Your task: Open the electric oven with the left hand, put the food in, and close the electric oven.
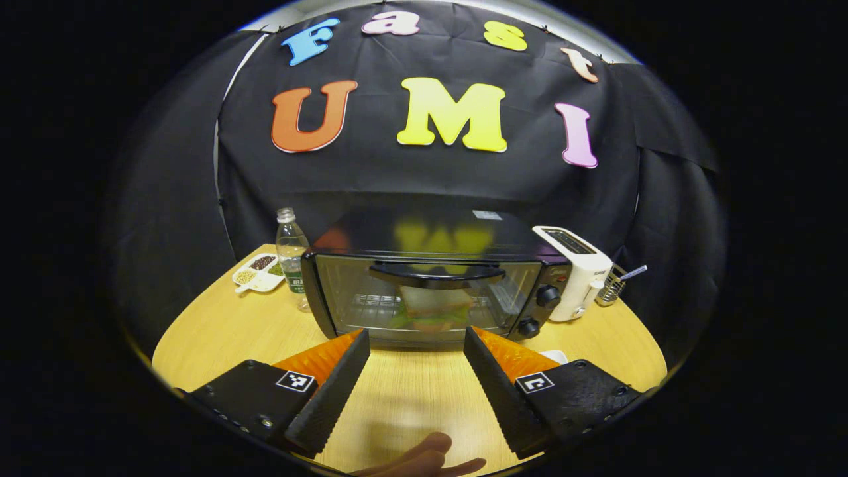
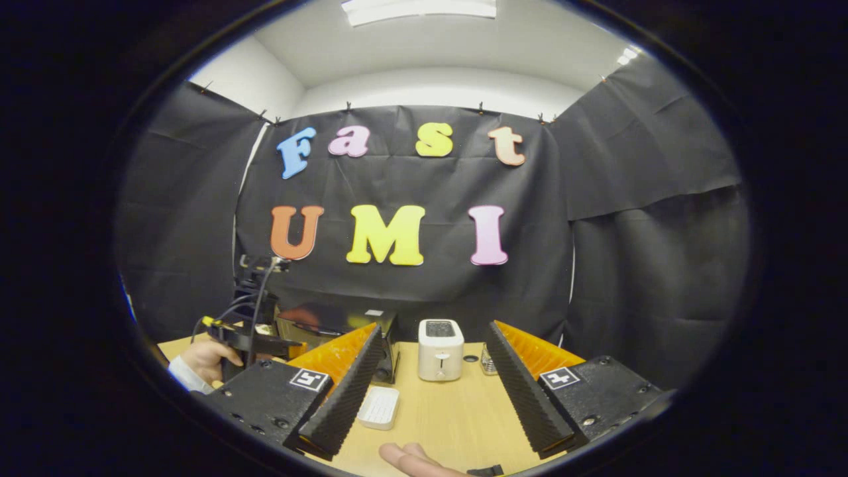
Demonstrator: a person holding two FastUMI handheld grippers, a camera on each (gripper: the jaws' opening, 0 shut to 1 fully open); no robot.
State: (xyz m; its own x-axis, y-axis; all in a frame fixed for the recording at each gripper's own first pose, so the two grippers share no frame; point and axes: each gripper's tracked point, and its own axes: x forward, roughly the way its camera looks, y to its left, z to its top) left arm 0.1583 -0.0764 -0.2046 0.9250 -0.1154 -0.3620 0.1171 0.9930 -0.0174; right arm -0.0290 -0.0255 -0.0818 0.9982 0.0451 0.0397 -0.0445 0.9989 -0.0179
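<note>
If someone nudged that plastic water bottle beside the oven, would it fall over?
Probably fairly easily: the water bottle is tall and narrow and stands upright on the table. It looks only partly full, so likely light. Once down, its round body would probably roll.

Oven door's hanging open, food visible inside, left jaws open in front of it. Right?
Not quite: the oven door is shut, its handle up against the front. The left gripper view shows this. The food does show through the glass, and the left gripper has its jaws open before it.

left tool (image 1: 416, 344) gapes empty before the closed electric oven (image 1: 430, 288).
</note>
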